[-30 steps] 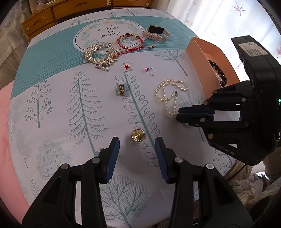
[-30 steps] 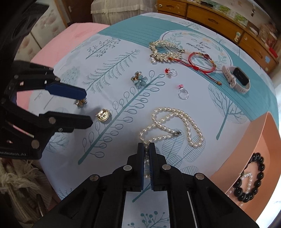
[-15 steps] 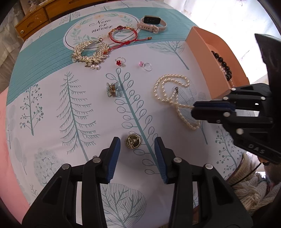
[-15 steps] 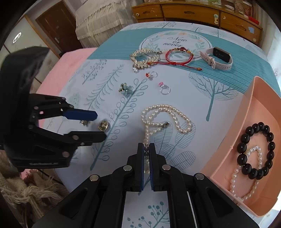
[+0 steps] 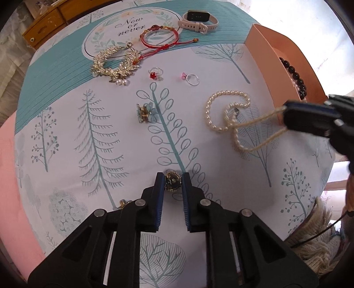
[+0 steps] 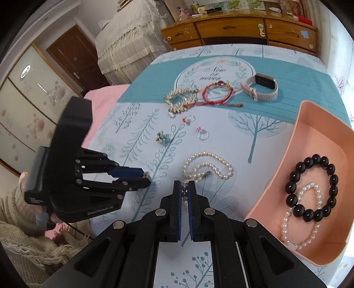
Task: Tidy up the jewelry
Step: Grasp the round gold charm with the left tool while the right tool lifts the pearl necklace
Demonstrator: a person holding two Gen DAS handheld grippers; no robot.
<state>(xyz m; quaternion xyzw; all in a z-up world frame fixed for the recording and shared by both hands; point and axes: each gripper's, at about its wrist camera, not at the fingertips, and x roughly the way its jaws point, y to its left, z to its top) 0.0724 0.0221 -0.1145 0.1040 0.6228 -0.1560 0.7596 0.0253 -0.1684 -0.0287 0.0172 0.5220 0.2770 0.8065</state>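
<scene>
Two handheld grippers work a tree-printed white and teal tablecloth (image 5: 66, 137) strewn with jewelry. The left gripper (image 5: 173, 180) has just been closing, and its blue-padded jaws now stand against either side of a small round gold brooch with a dark centre (image 5: 173, 182), which a second ago lay loose ahead of wide-open fingers; the piece appears to rest on the cloth, not yet lifted. The right gripper (image 6: 184, 188), jaws clamped tight on one end of a long white pearl necklace (image 5: 227, 115), has risen, so that two strands now stretch up off the cloth, where before the whole necklace lay flat. Most of the beads lie coiled beside the peach-pink plastic tray (image 6: 314, 137), which already holds a black bead bracelet (image 6: 312, 188) and a small pearl bracelet (image 6: 301, 221). Both pickups look secured, so the tray seems the likely next stop. Gold leaf bracelet (image 5: 115, 63), red cord bracelet (image 5: 160, 37), two gem rings, a pale flower clip (image 5: 143, 113) and a beige-strapped smartwatch (image 5: 198, 18) await sorting.
</scene>
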